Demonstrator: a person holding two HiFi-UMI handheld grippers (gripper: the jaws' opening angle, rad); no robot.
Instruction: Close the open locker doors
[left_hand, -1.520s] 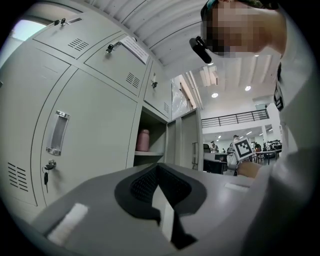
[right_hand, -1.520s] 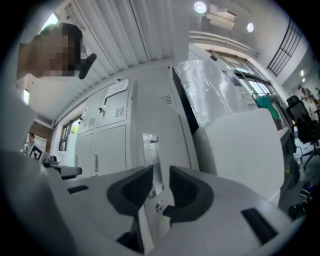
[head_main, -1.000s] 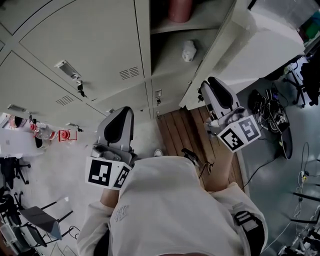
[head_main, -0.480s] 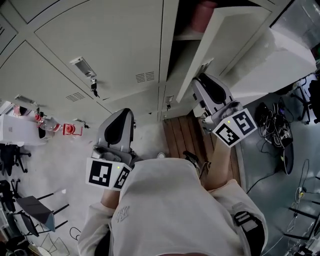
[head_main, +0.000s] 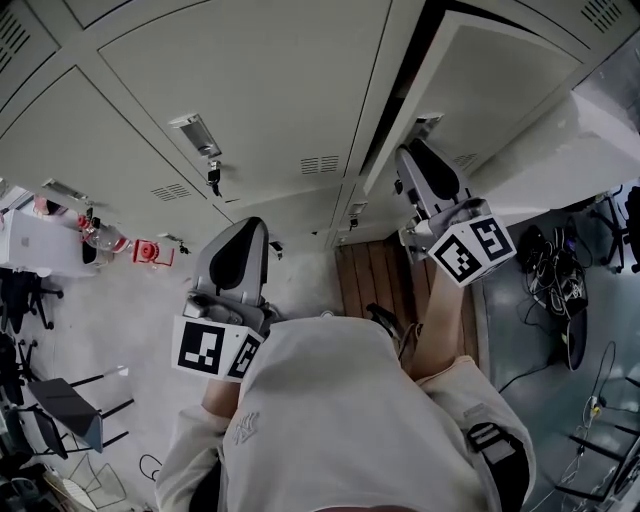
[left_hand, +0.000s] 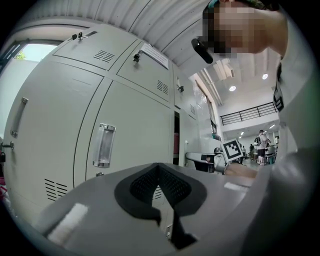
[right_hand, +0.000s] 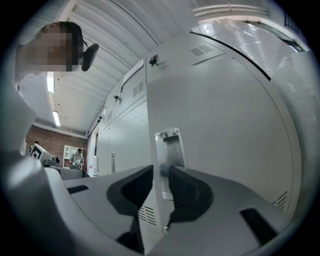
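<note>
One pale grey locker door (head_main: 500, 90) stands slightly ajar at the upper right, with only a thin dark gap (head_main: 398, 95) left along its edge. My right gripper (head_main: 408, 158) has its tips against this door near the free edge. In the right gripper view the door (right_hand: 225, 125) fills the frame, and its recessed handle (right_hand: 167, 145) shows through the narrow gap between the jaws of the right gripper (right_hand: 161, 170), which hold nothing. My left gripper (head_main: 245, 225) hangs low near the body, away from the lockers. The left gripper (left_hand: 159, 166) has its pads together.
Closed locker doors with keys in their locks (head_main: 213, 178) fill the wall to the left. A wooden floor strip (head_main: 365, 285) lies below the open locker. Bottles and a red item (head_main: 148, 250) sit on the floor at left. Cables (head_main: 555, 280) and a white covered table (head_main: 600, 130) are at right.
The open door has swung most of the way toward its frame with my right gripper against it, hiding the shelf and its contents. The left gripper has stayed in place.
</note>
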